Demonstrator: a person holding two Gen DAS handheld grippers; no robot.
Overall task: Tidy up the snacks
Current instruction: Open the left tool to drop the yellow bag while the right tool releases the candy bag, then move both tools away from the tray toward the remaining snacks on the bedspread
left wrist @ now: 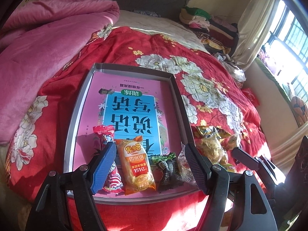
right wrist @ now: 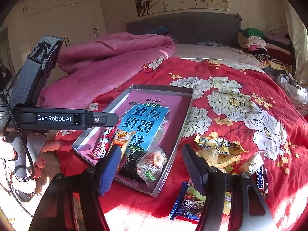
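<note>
A shallow grey box [left wrist: 123, 66] [right wrist: 163, 88] with a pink and blue book inside lies on the red flowered bedspread. At its near end lie a red-white snack [left wrist: 111, 181] [right wrist: 100, 148], an orange rice-cracker pack [left wrist: 136, 165] [right wrist: 120, 139], a dark pack [left wrist: 169, 171] [right wrist: 132, 163] and a clear wrapped sweet [left wrist: 184, 165] [right wrist: 154, 159]. My left gripper [left wrist: 149, 163] is open and empty above them. My right gripper [right wrist: 152, 167] is open and empty over the box's near right corner. Loose snacks lie right of the box: yellow packs [left wrist: 213, 144] [right wrist: 217, 148], a blue Oreo pack [right wrist: 188, 204].
A pink quilt [left wrist: 42, 44] [right wrist: 107, 63] is heaped at the left of the bed. Folded clothes [left wrist: 207, 23] [right wrist: 259, 42] are stacked by the headboard. A window [left wrist: 288, 44] is at the right. The left gripper's body [right wrist: 57, 118] and the hand holding it show at the left.
</note>
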